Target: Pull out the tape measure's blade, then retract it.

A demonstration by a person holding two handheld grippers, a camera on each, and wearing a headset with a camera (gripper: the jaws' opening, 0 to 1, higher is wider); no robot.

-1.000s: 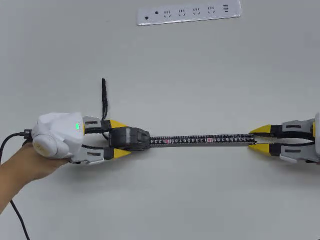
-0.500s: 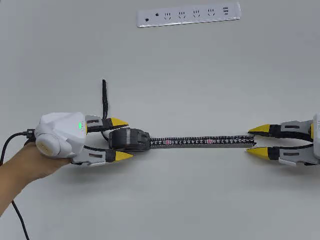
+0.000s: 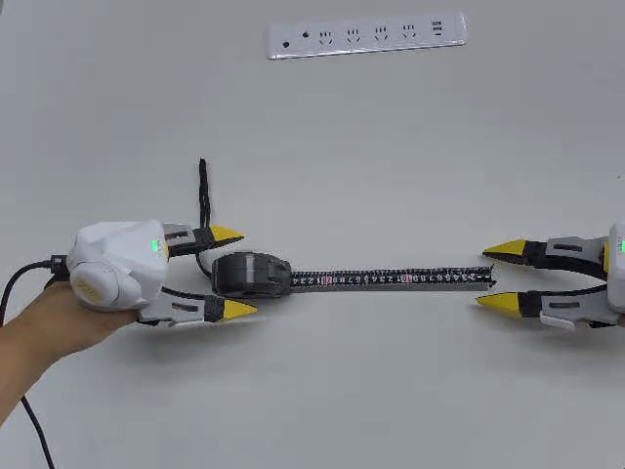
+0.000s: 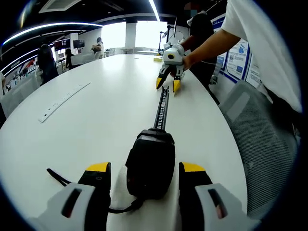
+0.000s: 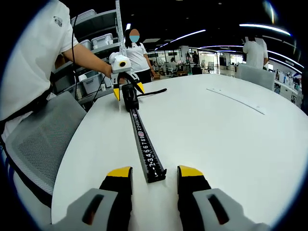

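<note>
**Item 1.** Black, rounded plastic tape measure case (image 3: 252,275), flat on the white tabletop (image 3: 391,147). It sits between the yellow tips of the left gripper (image 3: 232,273), whose jaws stand apart with a gap on either side of the case. They bracket it rather than clamp it, probably to steady it for the retract step.

**Item 2.** Dark steel blade with printed numerals (image 3: 391,278), drawn out straight from the case towards the right gripper (image 3: 482,277). Its end lies in the gap between that gripper's spread jaws and is not pinched. The blade lies extended unheld, so a lock is probably engaged; pull-out looks done and retraction is not yet begun.

**Item 3.** Thin black wrist strap (image 3: 203,191), trailing from the case beyond the left gripper's far jaw.

**Item 4.** White multi-socket power strip (image 3: 366,34), well beyond both grippers.

**View notes.**
- The left gripper view shows the clearance beside the case (image 4: 150,161) more plainly than the head view does.
- The right gripper view shows the blade (image 5: 142,137) ending just short of the jaw tips, and people standing in the room behind.
</note>
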